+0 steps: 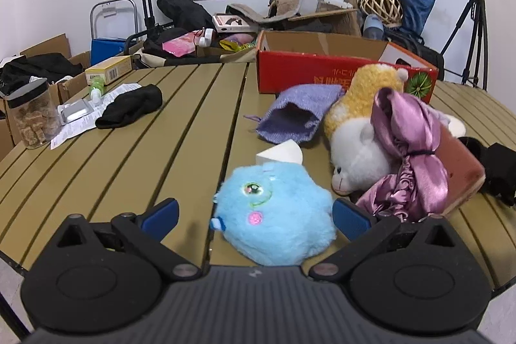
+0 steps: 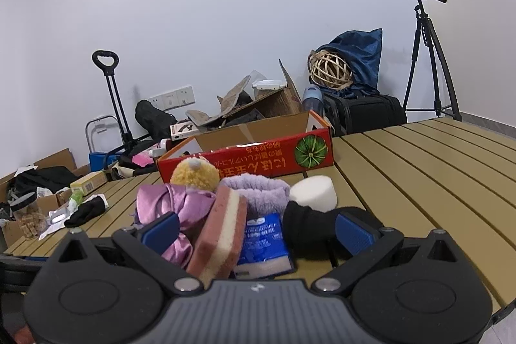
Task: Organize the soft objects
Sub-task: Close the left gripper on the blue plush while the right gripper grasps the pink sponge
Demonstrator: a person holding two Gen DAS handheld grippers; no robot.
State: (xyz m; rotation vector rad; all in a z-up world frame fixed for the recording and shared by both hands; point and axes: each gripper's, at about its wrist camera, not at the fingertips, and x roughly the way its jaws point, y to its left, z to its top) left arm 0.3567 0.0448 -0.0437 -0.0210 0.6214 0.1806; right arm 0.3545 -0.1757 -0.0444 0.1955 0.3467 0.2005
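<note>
**With both grippers spread, soft things crowd near the red box**

While the left gripper (image 1: 254, 213) stands wide, a fluffy blue plush toy (image 1: 274, 215) sits between its fingers on the slatted table (image 1: 129, 157), its fur meeting the right-side pad. Nearer than the red cardboard box (image 1: 322, 70) lie a purple knit pouch (image 1: 296, 115), a white-and-yellow plush bear (image 1: 358, 144) and pink satin cloth (image 1: 412, 150). The right gripper (image 2: 256, 232) is also wide, grasping nothing, framing a pink sponge (image 2: 219, 237), a blue packet (image 2: 262, 244) and black cloth (image 2: 309, 228); a white foam piece (image 2: 314, 189) rests nearer that box.
</note>
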